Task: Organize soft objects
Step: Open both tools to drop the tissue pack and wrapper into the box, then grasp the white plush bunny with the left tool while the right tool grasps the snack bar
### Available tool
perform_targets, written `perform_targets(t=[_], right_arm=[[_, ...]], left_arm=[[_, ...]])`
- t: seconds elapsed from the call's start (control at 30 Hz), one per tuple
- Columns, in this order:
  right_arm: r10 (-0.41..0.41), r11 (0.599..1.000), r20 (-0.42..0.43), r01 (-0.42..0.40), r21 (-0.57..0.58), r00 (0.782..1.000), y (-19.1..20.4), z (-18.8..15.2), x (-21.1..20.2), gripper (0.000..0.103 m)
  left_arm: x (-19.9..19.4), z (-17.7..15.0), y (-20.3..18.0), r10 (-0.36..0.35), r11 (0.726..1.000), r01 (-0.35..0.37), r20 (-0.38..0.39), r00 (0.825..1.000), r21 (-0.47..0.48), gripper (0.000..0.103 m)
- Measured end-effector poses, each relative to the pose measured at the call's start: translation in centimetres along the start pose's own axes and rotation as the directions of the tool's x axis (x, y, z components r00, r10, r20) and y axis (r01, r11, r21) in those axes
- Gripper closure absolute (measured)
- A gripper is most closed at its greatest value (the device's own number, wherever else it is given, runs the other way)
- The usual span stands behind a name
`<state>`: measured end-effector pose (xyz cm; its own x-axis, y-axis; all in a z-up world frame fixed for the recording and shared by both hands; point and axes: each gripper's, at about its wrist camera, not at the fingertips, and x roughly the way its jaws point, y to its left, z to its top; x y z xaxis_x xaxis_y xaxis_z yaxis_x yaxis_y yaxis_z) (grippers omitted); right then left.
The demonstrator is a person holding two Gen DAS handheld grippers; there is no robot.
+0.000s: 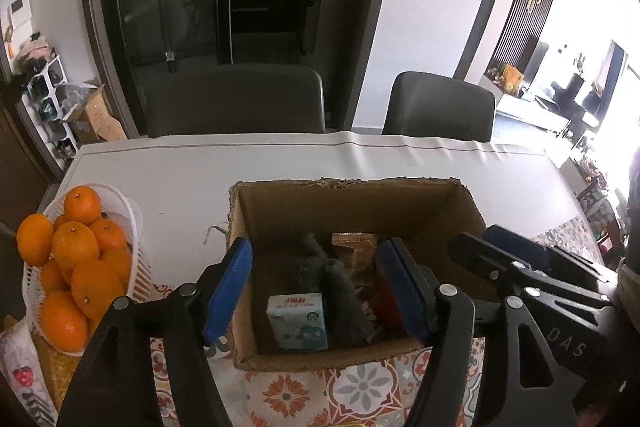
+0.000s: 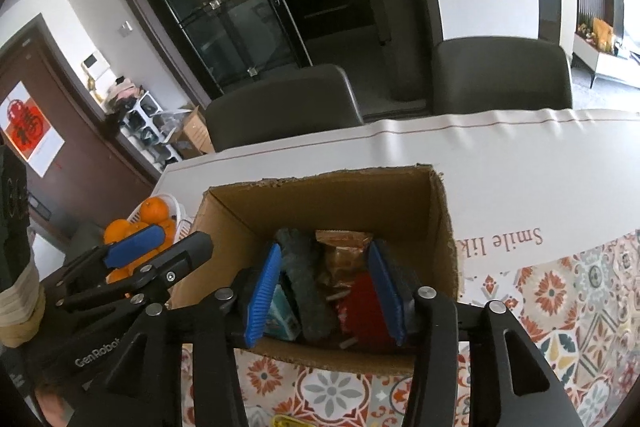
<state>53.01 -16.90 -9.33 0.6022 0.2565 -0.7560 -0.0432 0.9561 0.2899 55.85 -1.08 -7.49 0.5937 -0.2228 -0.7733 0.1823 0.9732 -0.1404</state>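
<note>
Box [image 1: 352,203] on the table already holds a grey plush [image 1: 320,267], tissue pack [image 1: 298,321], snack bag [image 1: 354,247] and red item [image 2: 362,307], while left gripper [image 1: 320,285] and right gripper [image 2: 326,293] hover above it, both part-open and empty, so little seems left.

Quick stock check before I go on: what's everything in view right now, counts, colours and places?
cardboard box: one, brown, open, on the table centre
tissue pack: one, pale blue, in the box, near left
fuzzy roll: one, dark grey, in the box, middle
snack packet: one, orange-brown, in the box, toward the back
red item: one, in the box, right; kind unclear
basket: one, white, table's left
oranges: about ten, in the basket
chairs: two, dark grey, behind the table
left gripper: black, blue pads, open over the box
right gripper: same, open over the box
</note>
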Motion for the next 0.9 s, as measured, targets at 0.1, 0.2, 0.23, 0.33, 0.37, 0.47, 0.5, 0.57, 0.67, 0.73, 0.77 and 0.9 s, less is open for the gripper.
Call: perform_targets(t=[0.1,0.2,0.23,0.33,0.37,0.47,0.5,0.57,0.67,0.73,0.77,0.9], right_arm=[[-0.014,1.000,0.017,0.015,-0.010,1.000,0.2,-0.2,-1.0,0.051],[-0.032,0.999,0.032,0.033,-0.016,0.999,0.2,-0.6,-2.1,0.050],[-0.038,0.999,0.035,0.039,-0.018,0.999,0.4,-0.8,-2.5,0.050],[-0.062,0.998,0.041,0.063,-0.025,0.997,0.5,-1.1,-3.7,0.050],[-0.063,0.997,0.044,0.065,-0.029,0.997,0.6,-1.3,-4.1,0.050],[-0.065,0.997,0.048,0.067,-0.038,0.997,0.9,-2.0,-5.2,0.049],[-0.064,0.997,0.046,0.066,-0.039,0.997,1.1,-2.3,-5.7,0.049],[-0.062,0.997,0.042,0.064,-0.044,0.997,1.0,-2.8,-6.2,0.050],[-0.060,0.997,0.030,0.062,-0.056,0.998,1.2,-3.8,-7.1,0.050],[-0.058,0.996,0.023,0.060,-0.063,0.998,1.2,-4.5,-7.7,0.049],[-0.057,0.996,0.019,0.059,-0.066,0.998,1.3,-4.8,-7.9,0.049],[-0.055,0.996,-0.013,0.054,-0.074,0.998,1.1,-6.5,-8.6,0.049]], left_arm=[[-1.0,-0.3,0.1,0.007,1.000,-0.007,0.010,1.000,0.005,0.035],[-2.2,-0.8,-0.1,0.020,1.000,-0.020,0.022,1.000,0.012,0.034],[-2.7,-1.0,-0.1,0.030,0.999,-0.030,0.025,0.999,0.015,0.033],[-3.8,-1.6,-0.2,0.051,0.999,-0.052,0.027,0.998,0.016,0.033],[-4.3,-1.9,-0.3,0.055,0.998,-0.056,0.027,0.998,0.017,0.033],[-5.6,-2.7,-0.6,0.062,0.998,-0.063,0.028,0.998,0.015,0.031],[-5.9,-3.0,-0.7,0.064,0.998,-0.065,0.024,0.998,0.012,0.031],[-6.6,-3.5,-0.9,0.068,0.998,-0.068,0.017,0.998,0.005,0.031],[-7.7,-4.6,-1.3,0.069,0.998,-0.069,0.013,0.998,0.008,0.030],[-8.2,-5.4,-1.5,0.067,0.998,-0.067,0.006,0.998,0.010,0.029],[-8.4,-5.9,-1.6,0.064,0.998,-0.064,0.001,0.998,0.008,0.029],[-9.0,-7.4,-2.0,0.064,0.998,-0.064,-0.024,0.998,0.006,0.029]])
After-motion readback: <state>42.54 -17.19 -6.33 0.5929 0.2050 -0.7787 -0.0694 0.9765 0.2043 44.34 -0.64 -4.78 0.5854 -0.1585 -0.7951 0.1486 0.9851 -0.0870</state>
